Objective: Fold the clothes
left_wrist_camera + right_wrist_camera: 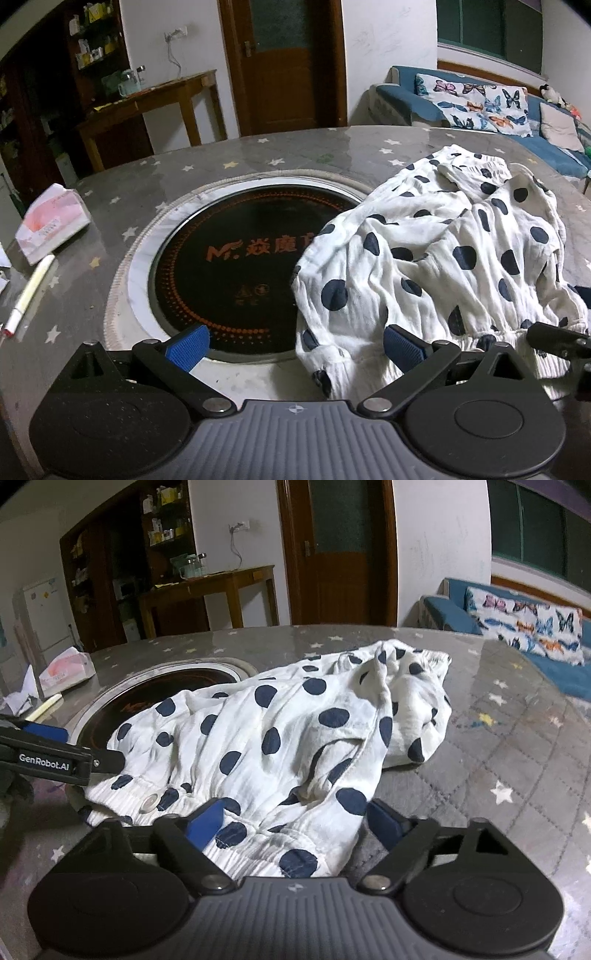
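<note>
- One polka-dot garment (280,734): we are seeing it lying rumpled on the star-patterned table (517,738), partly overhanging the round cooktop (236,266).
- Handling: we are judging it light, soft and limp; the elastic hem (162,797) is looking best for gripping.
- Left gripper (295,345): fingers spread, holding nothing.
- Right gripper (295,821): fingers spread, straddling the hem, not clamping.

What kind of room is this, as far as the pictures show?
Most likely a home living and dining room: a blue sofa with butterfly cushions, a table with a built-in cooktop, and a wooden door.
</note>
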The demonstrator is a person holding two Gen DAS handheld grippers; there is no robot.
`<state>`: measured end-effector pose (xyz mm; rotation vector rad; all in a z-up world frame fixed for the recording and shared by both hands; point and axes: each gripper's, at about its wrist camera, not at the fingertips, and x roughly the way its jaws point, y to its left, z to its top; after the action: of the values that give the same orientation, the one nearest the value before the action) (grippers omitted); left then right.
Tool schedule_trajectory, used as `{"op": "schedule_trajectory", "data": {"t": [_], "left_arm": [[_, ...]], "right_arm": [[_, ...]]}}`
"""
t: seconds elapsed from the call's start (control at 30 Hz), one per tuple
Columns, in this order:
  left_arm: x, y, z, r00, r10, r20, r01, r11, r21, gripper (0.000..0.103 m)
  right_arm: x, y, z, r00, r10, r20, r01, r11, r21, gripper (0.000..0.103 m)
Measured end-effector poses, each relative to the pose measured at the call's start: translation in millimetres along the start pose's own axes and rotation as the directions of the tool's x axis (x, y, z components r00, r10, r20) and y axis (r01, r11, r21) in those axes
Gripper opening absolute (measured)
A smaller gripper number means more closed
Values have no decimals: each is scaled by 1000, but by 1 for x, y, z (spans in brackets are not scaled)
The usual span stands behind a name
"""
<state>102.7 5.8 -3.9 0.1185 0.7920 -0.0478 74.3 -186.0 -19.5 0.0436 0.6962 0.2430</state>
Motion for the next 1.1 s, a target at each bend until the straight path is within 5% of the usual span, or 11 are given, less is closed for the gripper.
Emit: {"op": "schedule_trajectory", "data": {"t": [0.17,0.23,0.27,0.43,0.93,1.1], "left_arm": [[9,6,-1,997,-71,-39,70,997,-22,75],[10,8,-2,993,-108,-47,106,994,-32,62],[9,7,-2,990,-133,-46,131,991,-37,49],[-1,1,-4,982,-187,-37,186,982,-16,18],[-55,-7,-54,946,-310,-96,315,948,44,13],[-67,-6,-53,938,-331,-102,338,939,65,18]], "right_arm": [[-1,-6,1,1000,16,-8,-16,999,32,53],[-3,-10,0,1000,27,-11,-27,999,46,32],[-4,-12,0,999,33,-12,-32,998,52,28],[-16,-18,-1,998,67,-14,-66,996,66,14],[-74,-23,-19,986,134,-104,-139,990,-38,12],[-91,-21,-26,980,133,-151,-147,985,-88,24]]}}
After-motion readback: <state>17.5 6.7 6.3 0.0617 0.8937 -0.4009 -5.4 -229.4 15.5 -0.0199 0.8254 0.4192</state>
